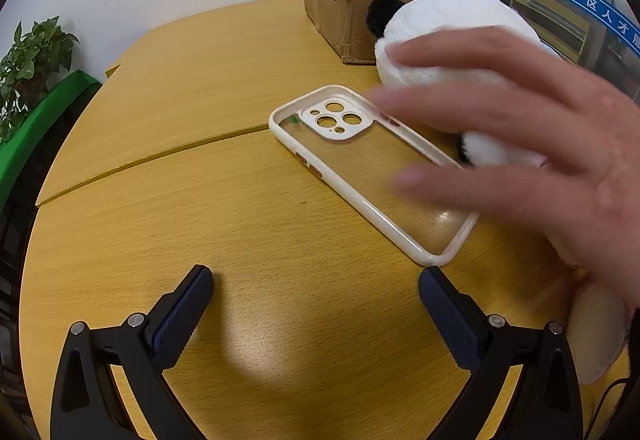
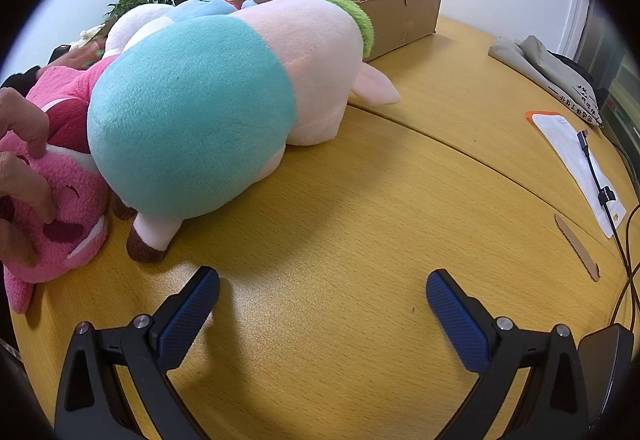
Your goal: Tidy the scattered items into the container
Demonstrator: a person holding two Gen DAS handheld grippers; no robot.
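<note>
Left gripper [image 1: 316, 280] hangs over the wooden table [image 1: 180, 112] with its 2 blue-padded fingers spread wide, nothing between them. Just ahead lies a white-rimmed clear phone case [image 1: 372, 176], flat on the table, camera cutout toward the far end. A bare hand [image 1: 520, 156] reaches in from the right, blurred, fingers over the case and in front of a white panda plush [image 1: 452, 36] that sits just beside the cardboard box [image 1: 340, 20] at the table's far edge. Over on the right wrist view, the right gripper [image 2: 323, 282] is likewise released, fingers wide apart above bare tabletop. A big teal-and-pink plush [image 2: 208, 112] lies on its side ahead-left, its green-tufted end against the cardboard box. A pink strawberry-bear plush [image 2: 60, 200] is wedged at its left, with fingers [image 2: 24, 168] pressing on it. Far right: a white pouch [image 2: 576, 156] with a cable across it.
</note>
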